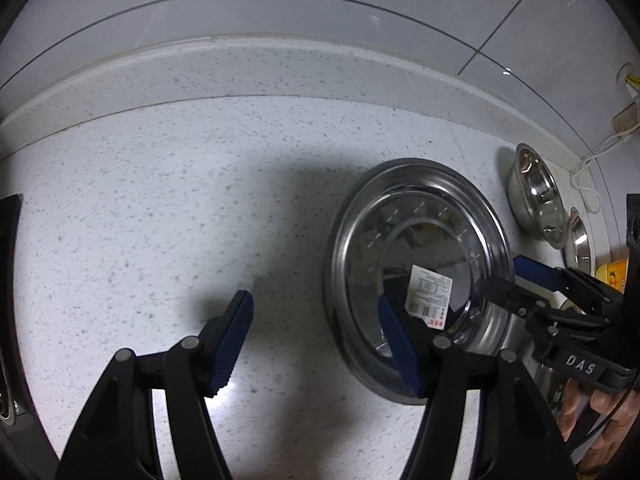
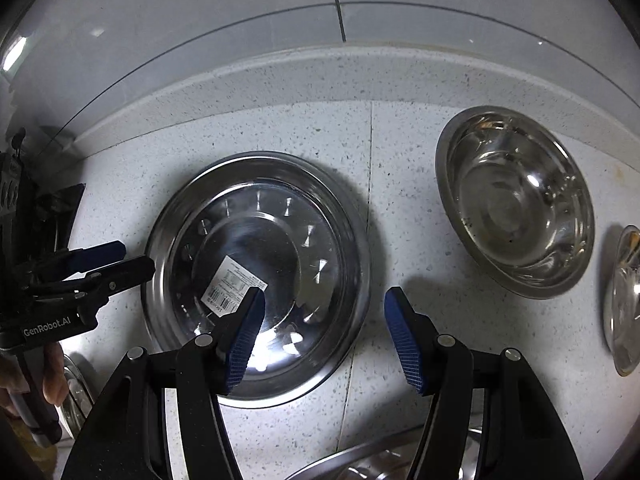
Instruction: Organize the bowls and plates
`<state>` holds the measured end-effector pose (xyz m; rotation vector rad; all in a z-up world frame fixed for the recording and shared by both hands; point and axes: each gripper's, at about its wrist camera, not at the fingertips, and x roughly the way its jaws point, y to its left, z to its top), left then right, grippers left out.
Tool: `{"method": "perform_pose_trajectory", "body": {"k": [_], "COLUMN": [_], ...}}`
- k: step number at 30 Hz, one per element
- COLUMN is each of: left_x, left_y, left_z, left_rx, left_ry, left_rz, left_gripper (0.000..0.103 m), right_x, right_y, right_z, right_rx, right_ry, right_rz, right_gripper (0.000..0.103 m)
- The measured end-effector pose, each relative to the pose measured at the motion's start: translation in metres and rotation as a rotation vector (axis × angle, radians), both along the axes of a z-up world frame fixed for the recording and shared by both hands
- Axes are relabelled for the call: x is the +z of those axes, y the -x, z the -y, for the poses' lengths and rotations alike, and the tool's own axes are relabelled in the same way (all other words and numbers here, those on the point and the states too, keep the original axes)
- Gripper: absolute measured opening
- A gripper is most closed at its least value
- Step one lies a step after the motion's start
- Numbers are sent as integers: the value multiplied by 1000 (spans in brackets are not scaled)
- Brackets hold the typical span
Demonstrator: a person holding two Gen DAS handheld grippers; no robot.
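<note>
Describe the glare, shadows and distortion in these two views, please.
Left wrist view: dark shadow on the countertop; the backsplash edge bows from the fisheye. Right wrist view: bright glare on the steel plate near the labelled centre; the bowl is stretched oval.

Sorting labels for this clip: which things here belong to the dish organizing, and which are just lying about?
Job: steel plate with barcode sticker; steel bowl; second bowl; dish at the near edge.
Lying about: white cable; wall outlet; yellow object.

"DAS" on right tool (image 1: 532,276), "GenRobot.AI" on left tool (image 2: 120,258), plate (image 2: 256,276) sticker unreadable
</note>
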<state>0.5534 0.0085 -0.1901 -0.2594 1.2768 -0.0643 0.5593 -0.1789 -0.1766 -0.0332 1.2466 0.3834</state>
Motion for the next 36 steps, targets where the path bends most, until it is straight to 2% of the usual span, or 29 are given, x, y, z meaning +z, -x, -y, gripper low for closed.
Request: {"method": "perform_pose_trajectory", "body": {"k": [6,13,19,23,25,26,27,31,33,36], "left_x": [-7,-9,-10,-6,-6,-5,-4,-4,-4,2], "left_y": [-6,-7,-9,-4,-4,-2,-1,6,12,23], "left_z": [11,14,14,3,4,2,2,-9,-18,-25], "left_rx": [-7,-13,-19,-23,-37,-48,-53,-26,-7,8], "left_ry": [14,8,25,38,30,23,14,-32,-5,-19], "left_rz": [-15,-8,-9,-16,-19,-19,-24,-26,-31,-13], "left_gripper": [64,63,63,61,56,42,34,12,12,12], "right_x": [-13,-12,-10,-7,-7,-7,-7,-7,-6,-1], "right_y": [-5,-2,-1,0,0,0,1,3,4,8], "right_z": [1,6,12,19,16,15,10,-2,-2,-3], "right_rx": [17,25,12,2,6,9,12,17,13,25], "right_ry": [-16,-4,23,28,29,31,36,55,46,27], "right_rz": [-31,-12,5,11,13,15,19,38,39,44], "right_gripper": [53,38,17,14,13,13,13,13,12,11]}}
